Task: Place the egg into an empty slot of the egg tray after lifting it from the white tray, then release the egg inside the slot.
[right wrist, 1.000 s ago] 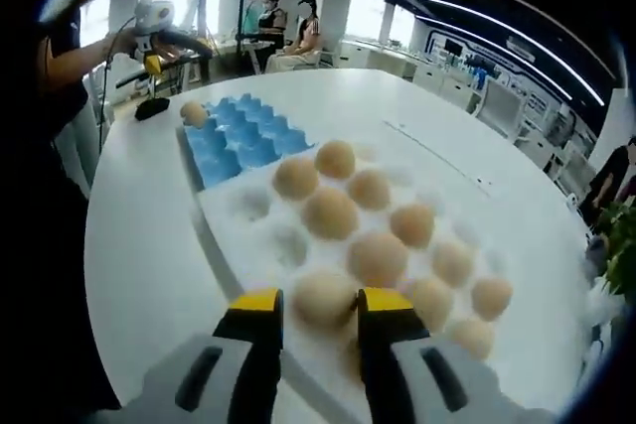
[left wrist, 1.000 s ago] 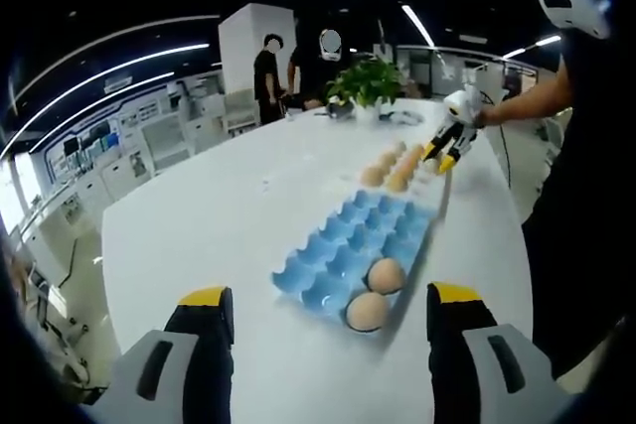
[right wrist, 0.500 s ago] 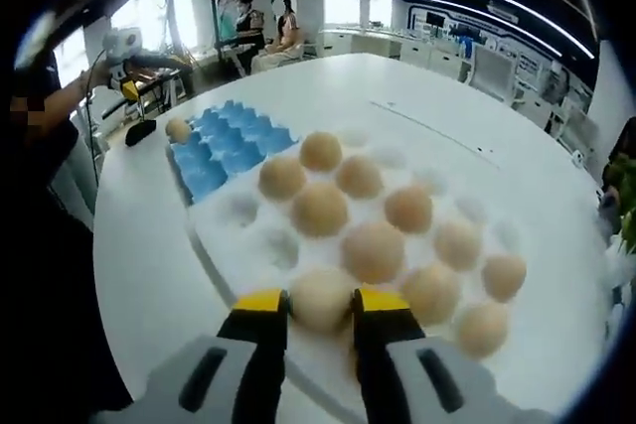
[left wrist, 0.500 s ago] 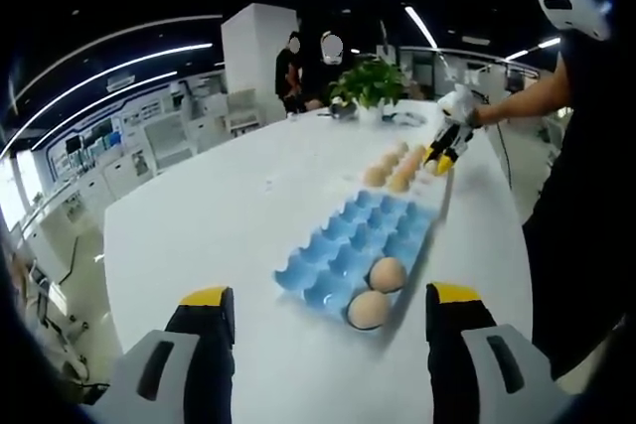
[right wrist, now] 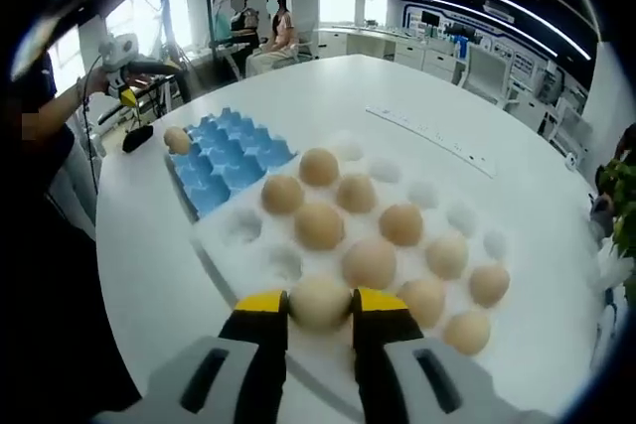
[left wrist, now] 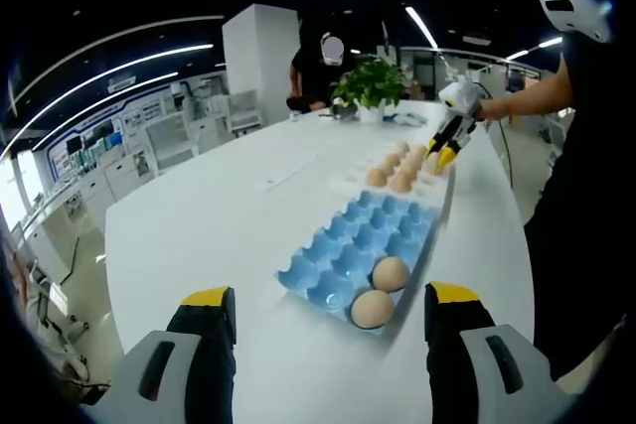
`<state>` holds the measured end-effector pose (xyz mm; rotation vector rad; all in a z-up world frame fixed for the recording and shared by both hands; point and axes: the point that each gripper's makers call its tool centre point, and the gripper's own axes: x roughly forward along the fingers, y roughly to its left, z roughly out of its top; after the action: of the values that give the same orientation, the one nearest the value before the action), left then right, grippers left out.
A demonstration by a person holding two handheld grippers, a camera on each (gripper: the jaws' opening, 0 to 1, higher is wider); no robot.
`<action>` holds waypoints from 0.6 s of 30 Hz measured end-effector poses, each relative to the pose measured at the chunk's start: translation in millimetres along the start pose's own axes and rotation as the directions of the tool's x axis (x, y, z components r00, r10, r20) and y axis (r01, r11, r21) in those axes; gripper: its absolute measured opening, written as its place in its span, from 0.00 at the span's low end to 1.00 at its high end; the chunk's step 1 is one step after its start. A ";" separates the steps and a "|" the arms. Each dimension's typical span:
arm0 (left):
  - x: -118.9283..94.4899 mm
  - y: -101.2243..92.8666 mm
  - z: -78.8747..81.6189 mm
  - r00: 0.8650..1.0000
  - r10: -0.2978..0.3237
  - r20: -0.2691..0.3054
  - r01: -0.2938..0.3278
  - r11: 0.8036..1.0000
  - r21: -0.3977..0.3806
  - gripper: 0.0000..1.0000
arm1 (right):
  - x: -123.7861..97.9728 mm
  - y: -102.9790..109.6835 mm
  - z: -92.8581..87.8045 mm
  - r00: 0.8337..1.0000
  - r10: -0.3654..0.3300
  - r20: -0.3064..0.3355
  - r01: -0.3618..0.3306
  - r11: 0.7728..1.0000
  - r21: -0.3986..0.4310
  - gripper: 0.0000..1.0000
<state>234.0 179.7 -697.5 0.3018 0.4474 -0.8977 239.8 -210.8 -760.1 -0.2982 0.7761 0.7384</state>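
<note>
My right gripper [right wrist: 321, 303] is shut on a pale tan egg [right wrist: 320, 301], held just above the near edge of the white tray [right wrist: 243, 228], which carries several more eggs [right wrist: 370, 261]. Beyond it lies the blue egg tray [right wrist: 231, 149] with one egg [right wrist: 177, 139] visible at its far end. In the left gripper view the blue egg tray [left wrist: 363, 240] holds two eggs [left wrist: 390, 273] in its nearest slots. My left gripper [left wrist: 329, 296] hangs open over the table in front of it. The right gripper [left wrist: 444, 149] shows far off, over the white tray's eggs [left wrist: 398, 172].
Both trays rest on a large white round table [left wrist: 199, 215]. A potted plant [left wrist: 370, 81] stands at its far end, with people behind it. A person's dark-clothed body [left wrist: 581, 196] stands along the table's right edge. Seated people [right wrist: 278, 32] and office desks ring the room.
The right gripper has risen a little with the egg between its jaws, and the white tray now looks farther below. The left gripper has stayed open and nearly still.
</note>
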 end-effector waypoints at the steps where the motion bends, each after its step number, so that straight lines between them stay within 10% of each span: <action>1: -0.1 0.2 -0.2 1.000 -0.001 0.000 0.001 1.000 0.000 0.78 | -0.7 0.7 1.8 1.000 0.003 0.008 -0.003 1.000 0.003 0.24; 18: -3.8 2.5 -4.3 1.000 0.003 -0.001 -0.003 1.000 -0.007 0.78 | 14.9 41.1 37.2 0.993 0.106 0.051 -0.105 0.994 -0.036 0.24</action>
<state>232.8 185.7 -699.2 0.2970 0.4510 -0.8930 237.9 -155.6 -744.5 -0.2678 0.7345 0.8561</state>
